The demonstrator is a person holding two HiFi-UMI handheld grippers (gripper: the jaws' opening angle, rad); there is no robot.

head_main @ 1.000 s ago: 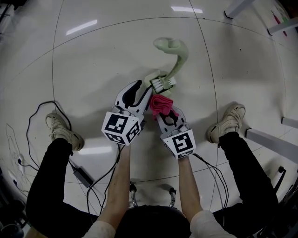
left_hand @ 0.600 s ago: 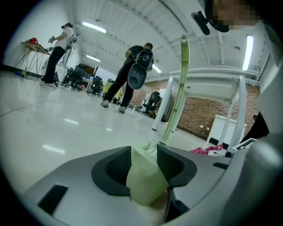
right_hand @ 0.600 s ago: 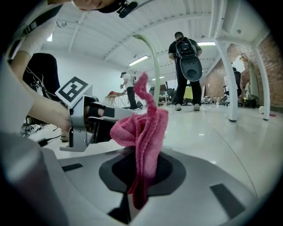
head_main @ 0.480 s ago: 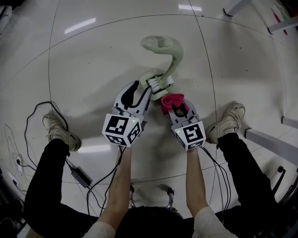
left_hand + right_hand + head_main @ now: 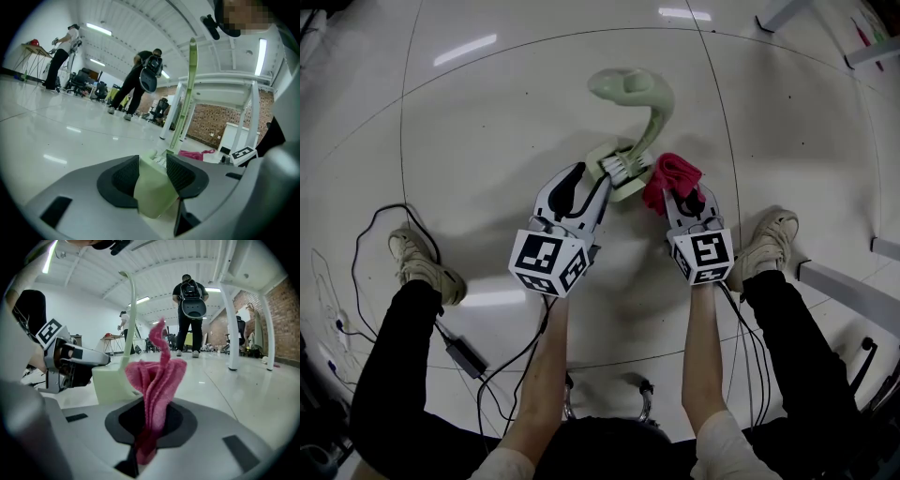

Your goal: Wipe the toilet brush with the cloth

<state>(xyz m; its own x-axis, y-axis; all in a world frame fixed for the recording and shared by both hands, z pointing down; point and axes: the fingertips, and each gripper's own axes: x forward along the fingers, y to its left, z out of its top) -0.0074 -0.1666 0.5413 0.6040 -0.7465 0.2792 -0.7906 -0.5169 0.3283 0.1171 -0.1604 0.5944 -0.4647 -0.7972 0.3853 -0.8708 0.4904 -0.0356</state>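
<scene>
A pale green toilet brush (image 5: 650, 118) with a curved handle and white bristles (image 5: 623, 167) lies low over the floor. My left gripper (image 5: 598, 180) is shut on the green block at its head (image 5: 152, 185), and the handle (image 5: 188, 93) rises beyond the jaws. To the right of the bristles, my right gripper (image 5: 682, 195) is shut on a bunched pink cloth (image 5: 669, 174), which stands up out of the jaws (image 5: 157, 376). In the right gripper view the brush block (image 5: 110, 380) sits just left of the cloth; I cannot tell if they touch.
The person's shoes (image 5: 422, 265) (image 5: 769, 239) rest on the glossy white floor. A black cable and power adapter (image 5: 461, 352) lie at the left. White table legs (image 5: 848, 286) stand at the right. People (image 5: 190, 305) stand far off.
My right gripper has carried the pink cloth from below the bristles up and to the right of the brush head. The left gripper and brush have barely shifted.
</scene>
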